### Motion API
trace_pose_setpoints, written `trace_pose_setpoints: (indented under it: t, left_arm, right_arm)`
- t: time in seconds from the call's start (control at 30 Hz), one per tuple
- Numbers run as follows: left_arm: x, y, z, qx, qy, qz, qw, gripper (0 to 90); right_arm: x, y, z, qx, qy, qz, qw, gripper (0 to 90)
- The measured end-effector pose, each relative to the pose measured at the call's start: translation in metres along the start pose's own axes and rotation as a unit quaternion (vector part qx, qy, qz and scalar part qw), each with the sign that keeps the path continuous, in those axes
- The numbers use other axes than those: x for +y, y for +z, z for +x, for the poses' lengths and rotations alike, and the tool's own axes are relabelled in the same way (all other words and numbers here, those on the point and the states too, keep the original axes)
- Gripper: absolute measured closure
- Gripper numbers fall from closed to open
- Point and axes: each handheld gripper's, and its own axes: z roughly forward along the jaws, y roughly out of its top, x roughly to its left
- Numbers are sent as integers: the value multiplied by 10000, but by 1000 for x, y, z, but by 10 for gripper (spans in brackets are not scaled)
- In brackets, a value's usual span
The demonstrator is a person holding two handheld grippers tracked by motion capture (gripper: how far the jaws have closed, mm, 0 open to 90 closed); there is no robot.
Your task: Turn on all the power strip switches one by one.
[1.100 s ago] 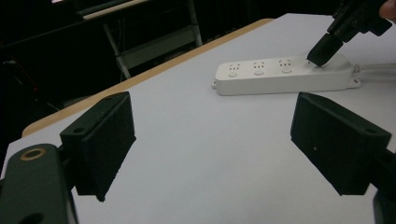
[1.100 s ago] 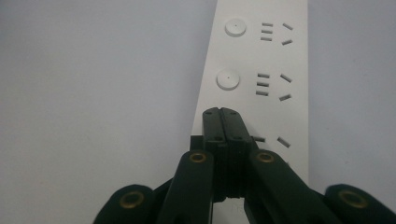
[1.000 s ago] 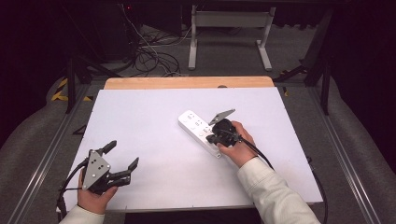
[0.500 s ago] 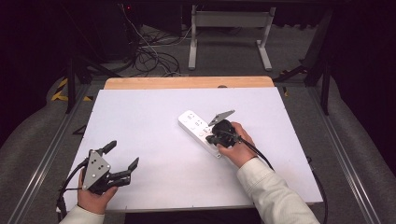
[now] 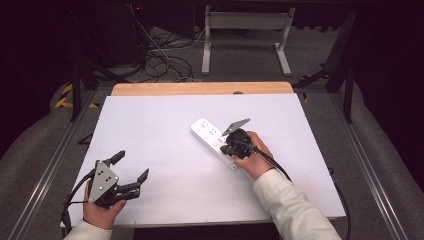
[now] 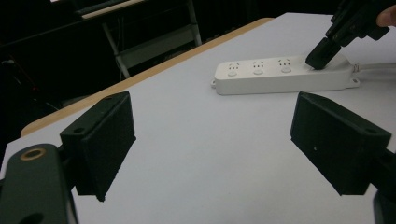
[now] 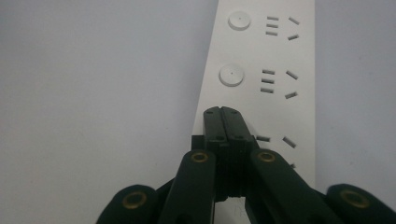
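White power strip (image 5: 214, 141) near the counter's middle: keep the right gripper's (image 7: 222, 112) pressed-together fingers straight on its button, pushing gently.

Table (image 5: 165, 130) is carrying a white sheet over most of its top; a bare wood strip (image 5: 200, 88) is showing along the 12 o'clock edge. Lying directly on the sheet: one white power strip (image 5: 210, 137), just right of centre, running diagonally from 11 toward 5 o'clock, sockets facing up, its cord (image 6: 376, 68) leaving at the 5 o'clock end.
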Motion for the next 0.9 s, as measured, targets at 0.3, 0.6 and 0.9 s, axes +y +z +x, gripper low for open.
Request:
trace_pose_setpoints:
  t: [0.3, 0.6, 0.9]
  left_arm:
    - [0, 0, 0, 7, -9, -16, 10000, 141]
    - [0, 0, 1, 12, -19, 2, 10000, 141]
    - [0, 0, 2, 38, -12, -17, 10000, 141]
  right_arm:
    - [3, -2, 1, -40, -42, 63, 10000, 900]
    - [20, -27, -5, 16, 87, -706, 9975, 900]
    - [29, -23, -5, -10, 92, -773, 9970, 900]
